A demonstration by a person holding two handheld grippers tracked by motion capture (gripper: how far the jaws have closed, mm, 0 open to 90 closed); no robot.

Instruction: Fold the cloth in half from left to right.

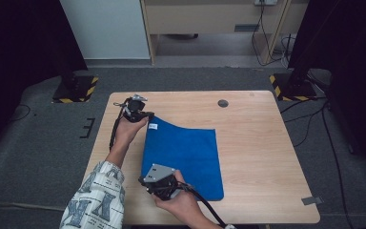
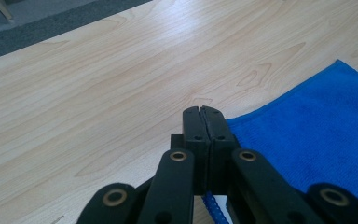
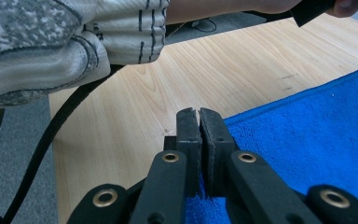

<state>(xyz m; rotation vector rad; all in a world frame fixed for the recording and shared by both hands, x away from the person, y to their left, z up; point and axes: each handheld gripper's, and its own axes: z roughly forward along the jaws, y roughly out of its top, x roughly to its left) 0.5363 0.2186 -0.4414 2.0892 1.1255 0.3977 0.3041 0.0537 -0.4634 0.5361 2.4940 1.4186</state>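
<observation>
A blue cloth (image 1: 186, 152) lies flat on the wooden table (image 1: 262, 143), a white label (image 1: 153, 126) near its far left corner. My left gripper (image 1: 146, 116) is at that far left corner. In the left gripper view its jaws (image 2: 203, 112) are pressed together with the cloth's stitched edge (image 2: 209, 205) pinched low between them. My right gripper (image 1: 147, 181) is at the cloth's near left corner. Seen in the right gripper view, it (image 3: 199, 114) is shut with blue cloth (image 3: 307, 140) caught between the jaws.
A dark round hole (image 1: 223, 103) sits in the table's far side. A patterned sleeve (image 1: 97, 200) comes in at the bottom left. Stand bases with yellow-black stripes (image 1: 76, 88) (image 1: 290, 88) flank the table on grey carpet, and cables (image 1: 310, 124) run along the right.
</observation>
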